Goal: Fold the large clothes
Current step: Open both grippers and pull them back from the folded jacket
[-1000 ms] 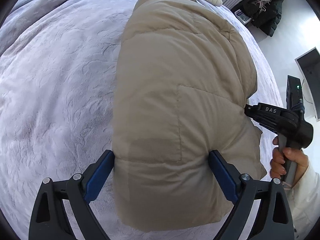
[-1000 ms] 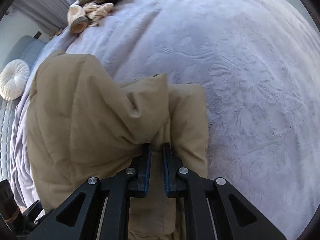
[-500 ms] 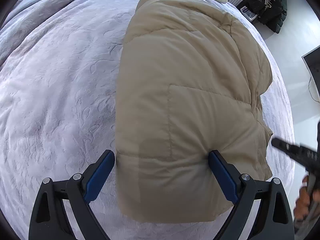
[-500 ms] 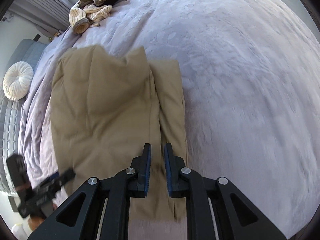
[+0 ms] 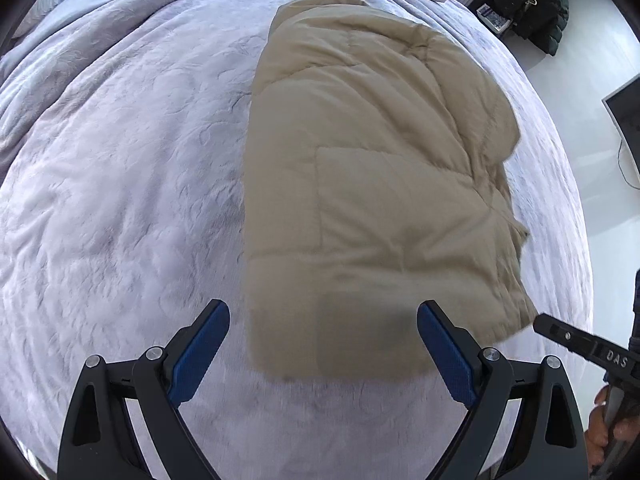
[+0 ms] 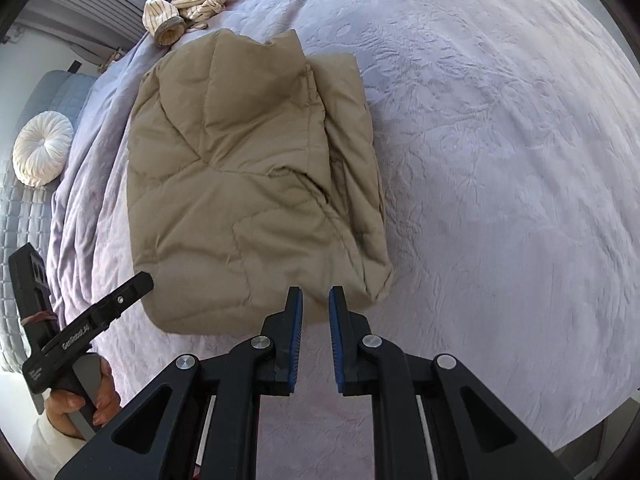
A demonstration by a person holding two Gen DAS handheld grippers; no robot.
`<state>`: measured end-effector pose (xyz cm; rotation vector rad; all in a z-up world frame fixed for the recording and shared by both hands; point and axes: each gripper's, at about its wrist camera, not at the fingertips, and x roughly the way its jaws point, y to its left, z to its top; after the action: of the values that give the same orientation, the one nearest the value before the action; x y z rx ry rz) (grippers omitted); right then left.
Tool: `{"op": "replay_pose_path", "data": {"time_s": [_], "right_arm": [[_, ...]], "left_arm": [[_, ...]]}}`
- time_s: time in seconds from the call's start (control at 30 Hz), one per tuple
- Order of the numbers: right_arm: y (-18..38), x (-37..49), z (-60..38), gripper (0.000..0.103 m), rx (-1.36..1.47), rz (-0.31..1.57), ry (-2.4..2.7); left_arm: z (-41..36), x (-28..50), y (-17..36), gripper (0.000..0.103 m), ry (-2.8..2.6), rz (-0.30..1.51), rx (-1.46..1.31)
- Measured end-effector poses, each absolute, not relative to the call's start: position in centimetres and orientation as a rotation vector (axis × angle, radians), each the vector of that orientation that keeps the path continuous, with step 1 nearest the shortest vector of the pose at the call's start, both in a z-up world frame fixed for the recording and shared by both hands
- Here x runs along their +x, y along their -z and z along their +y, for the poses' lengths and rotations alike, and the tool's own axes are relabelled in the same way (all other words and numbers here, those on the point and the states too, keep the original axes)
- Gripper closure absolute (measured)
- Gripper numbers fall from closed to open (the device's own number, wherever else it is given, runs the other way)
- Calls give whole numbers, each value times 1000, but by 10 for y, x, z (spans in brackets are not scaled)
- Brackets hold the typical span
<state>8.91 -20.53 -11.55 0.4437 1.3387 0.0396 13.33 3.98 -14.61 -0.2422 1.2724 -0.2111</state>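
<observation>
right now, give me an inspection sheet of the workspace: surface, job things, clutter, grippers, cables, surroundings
surface: lilac embossed bedspread, wrinkled toward its far-left edge.
job's things: tan puffer jacket lies folded into a rough rectangle, free of both grippers.
clutter: striped garments heaped at the far end; a round white cushion beside the bed.
grippers: left gripper has jaws wide, nothing between them; right gripper has jaws set narrowly apart, holding nothing.
cables: a thin cord runs below a screen at the edge of the left wrist view.
surroundings: dark clothes hang by the wall; pale floor.
</observation>
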Motion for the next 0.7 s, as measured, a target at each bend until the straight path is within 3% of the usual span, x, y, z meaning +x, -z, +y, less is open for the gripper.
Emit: {"op": "replay_pose_path", "data": {"time_s": [0.7], "right_arm": [[61,51,-165,88,301,1309,-64]], "left_arm": [[34,64,71,7,201,1214,-114]]}}
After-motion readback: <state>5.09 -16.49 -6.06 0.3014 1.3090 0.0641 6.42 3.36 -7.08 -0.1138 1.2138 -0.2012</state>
